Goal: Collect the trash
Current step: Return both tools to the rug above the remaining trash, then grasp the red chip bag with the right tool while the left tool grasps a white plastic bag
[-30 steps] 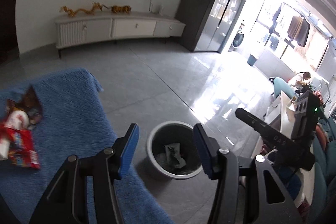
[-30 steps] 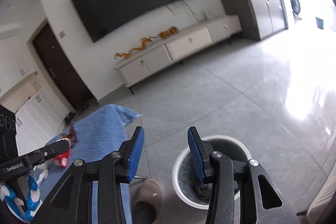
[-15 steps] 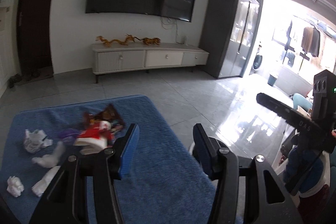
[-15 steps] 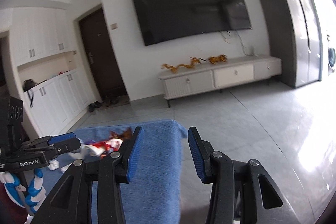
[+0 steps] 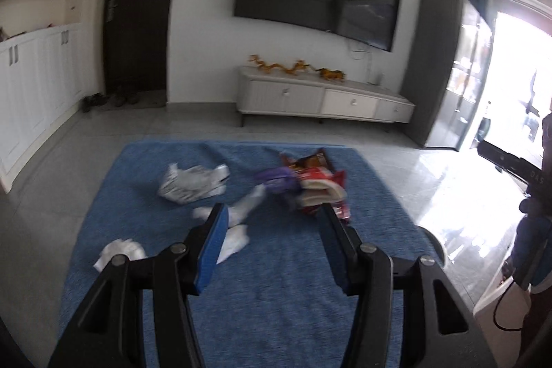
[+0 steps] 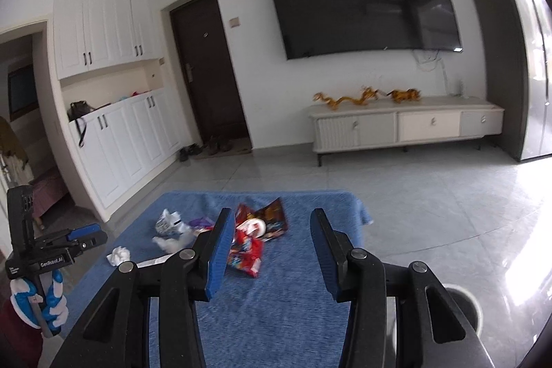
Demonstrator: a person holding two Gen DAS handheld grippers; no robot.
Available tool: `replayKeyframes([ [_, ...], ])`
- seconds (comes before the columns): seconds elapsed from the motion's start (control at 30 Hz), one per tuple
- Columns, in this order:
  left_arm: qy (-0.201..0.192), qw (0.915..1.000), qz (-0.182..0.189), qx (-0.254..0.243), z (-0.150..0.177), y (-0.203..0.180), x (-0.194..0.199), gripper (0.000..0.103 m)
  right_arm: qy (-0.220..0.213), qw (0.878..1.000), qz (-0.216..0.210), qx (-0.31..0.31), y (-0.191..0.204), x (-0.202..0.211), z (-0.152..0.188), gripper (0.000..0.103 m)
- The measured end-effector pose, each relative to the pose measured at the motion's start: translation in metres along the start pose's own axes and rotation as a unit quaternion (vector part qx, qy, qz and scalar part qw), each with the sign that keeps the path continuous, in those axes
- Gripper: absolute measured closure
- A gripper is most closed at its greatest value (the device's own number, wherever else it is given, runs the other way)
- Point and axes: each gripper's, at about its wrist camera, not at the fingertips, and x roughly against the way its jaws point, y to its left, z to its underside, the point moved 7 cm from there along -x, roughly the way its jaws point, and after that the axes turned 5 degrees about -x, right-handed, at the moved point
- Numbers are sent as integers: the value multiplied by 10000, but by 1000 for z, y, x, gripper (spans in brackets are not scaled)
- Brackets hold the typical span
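Note:
Trash lies on a blue-covered table (image 5: 276,281): a crumpled silver wrapper (image 5: 188,183), white tissue wads (image 5: 120,250), a purple wrapper (image 5: 276,178) and red snack packets (image 5: 321,185). My left gripper (image 5: 274,247) is open and empty, above the table's near half, short of the trash. My right gripper (image 6: 269,250) is open and empty; the red packets (image 6: 246,252) and a brown packet (image 6: 274,216) lie ahead of its left finger. The white trash bin (image 6: 462,302) stands on the floor at the table's right; its rim (image 5: 436,245) also shows in the left wrist view.
Grey tiled floor (image 6: 431,202) surrounds the table. A white TV cabinet (image 6: 403,126) with a wall TV (image 6: 362,6) is at the far wall. White cupboards (image 6: 114,140) and a dark door (image 6: 207,71) stand at the left. A dark cabinet (image 5: 438,68) stands at the right.
Both grippers have swung from over the trash bin back left to face the table. The trash has come to the middle of both views. Both stay open and empty.

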Motion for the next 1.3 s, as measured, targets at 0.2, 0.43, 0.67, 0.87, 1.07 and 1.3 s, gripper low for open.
replayKeyframes([
  [0.2,472,9986,-253,37,26,25,-38,51,523,9985,-187,14,5,-45,27,60],
  [0.43,949,9942,-400,-321,52,35,-92,46,1438,9880,-495,280,12,-118,72,51],
  [0.67,1198,9905,-477,-468,63,51,-132,44,1843,9793,-721,429,24,-177,100,36],
  [0.87,1402,9890,-386,-277,72,65,-154,44,2029,9744,-825,499,35,-211,107,34],
  [1.07,1528,9878,-197,-211,76,64,-157,48,2194,9708,-835,495,36,-228,112,34],
  [1.3,1512,9882,-84,-221,81,56,-148,77,2226,9693,-1001,305,31,-214,116,63],
])
